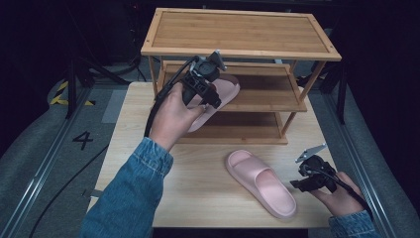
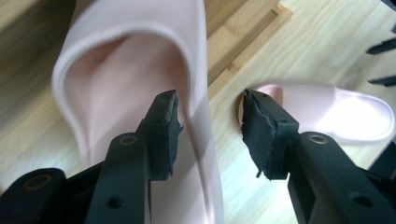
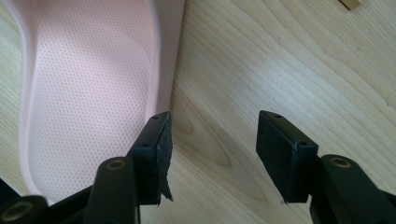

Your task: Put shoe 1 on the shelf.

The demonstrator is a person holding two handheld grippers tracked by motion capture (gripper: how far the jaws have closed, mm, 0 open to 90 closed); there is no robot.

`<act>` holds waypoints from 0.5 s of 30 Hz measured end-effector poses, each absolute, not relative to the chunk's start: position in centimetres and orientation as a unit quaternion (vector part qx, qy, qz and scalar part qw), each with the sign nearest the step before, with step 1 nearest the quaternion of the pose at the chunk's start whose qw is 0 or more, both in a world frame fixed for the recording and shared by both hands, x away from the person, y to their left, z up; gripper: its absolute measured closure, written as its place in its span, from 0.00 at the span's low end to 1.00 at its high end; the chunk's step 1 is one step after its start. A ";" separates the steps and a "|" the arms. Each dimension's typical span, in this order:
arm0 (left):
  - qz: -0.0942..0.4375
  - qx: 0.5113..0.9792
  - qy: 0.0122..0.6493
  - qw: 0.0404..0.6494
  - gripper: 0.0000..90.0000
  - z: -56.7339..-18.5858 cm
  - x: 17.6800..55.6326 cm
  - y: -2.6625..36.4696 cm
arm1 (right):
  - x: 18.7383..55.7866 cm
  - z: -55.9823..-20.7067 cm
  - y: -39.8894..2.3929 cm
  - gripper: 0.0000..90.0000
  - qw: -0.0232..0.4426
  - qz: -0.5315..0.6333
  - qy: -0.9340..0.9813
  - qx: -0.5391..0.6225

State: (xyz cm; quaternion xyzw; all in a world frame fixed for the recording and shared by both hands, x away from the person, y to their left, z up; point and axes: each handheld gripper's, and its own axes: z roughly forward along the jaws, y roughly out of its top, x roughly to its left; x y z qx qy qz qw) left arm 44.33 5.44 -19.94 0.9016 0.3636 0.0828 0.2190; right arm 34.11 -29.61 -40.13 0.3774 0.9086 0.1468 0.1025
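A pink slipper (image 1: pixel 225 91) lies slanted on the middle shelf of a bamboo shoe rack (image 1: pixel 237 29), its heel end sticking out past the shelf front. My left gripper (image 1: pixel 212 101) is over that end. In the left gripper view the slipper (image 2: pixel 116 93) has its side rim between the jaws of the left gripper (image 2: pixel 210 126), which stand apart without pressing it. A second pink slipper (image 1: pixel 262 183) lies on the table. My right gripper (image 1: pixel 294 184) is beside its heel, open. In the right gripper view, bare wood lies between the right gripper (image 3: pixel 212 140) and the slipper (image 3: pixel 88 93) at left.
The wooden table (image 1: pixel 198 188) carries the rack at its far side; the rack's top shelf (image 1: pixel 237 49) overhangs the left hand. Dark floor, a rail (image 1: pixel 44 168) and cables surround the table. The second slipper (image 2: pixel 336 112) shows on the table beyond the left gripper.
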 end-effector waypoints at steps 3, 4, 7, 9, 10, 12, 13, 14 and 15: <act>0.080 0.901 0.366 0.218 0.64 -19.3 43.0 6.9 | 34.2 -40.2 -29.5 0.51 0.101 0.147 0.910 0.376; 0.077 0.902 0.367 0.214 0.66 -19.1 42.5 7.4 | 34.2 -40.2 -29.4 0.51 0.100 0.146 0.910 0.375; 0.075 0.906 0.367 0.198 0.73 -19.0 41.4 8.9 | 34.3 -40.3 -29.3 0.51 0.098 0.146 0.910 0.375; 0.068 0.908 0.370 0.184 0.76 -19.1 40.8 9.8 | 34.3 -40.3 -29.2 0.51 0.096 0.146 0.910 0.375; 0.062 0.908 0.373 0.179 0.76 -19.3 40.4 10.5 | 34.3 -40.4 -29.2 0.51 0.095 0.146 0.910 0.376; 0.051 0.909 0.377 0.173 0.76 -19.3 40.2 11.2 | 34.3 -40.4 -29.2 0.51 0.095 0.145 0.910 0.376; 0.049 0.908 0.379 0.172 0.76 -19.3 40.1 11.5 | 34.3 -40.4 -29.2 0.51 0.094 0.145 0.910 0.376; 0.047 0.909 0.379 0.168 0.77 -19.3 40.0 11.9 | 34.3 -40.4 -29.2 0.51 0.094 0.145 0.910 0.376; 0.043 0.909 0.381 0.162 0.78 -19.4 39.7 12.4 | 34.3 -40.4 -29.2 0.51 0.094 0.146 0.911 0.375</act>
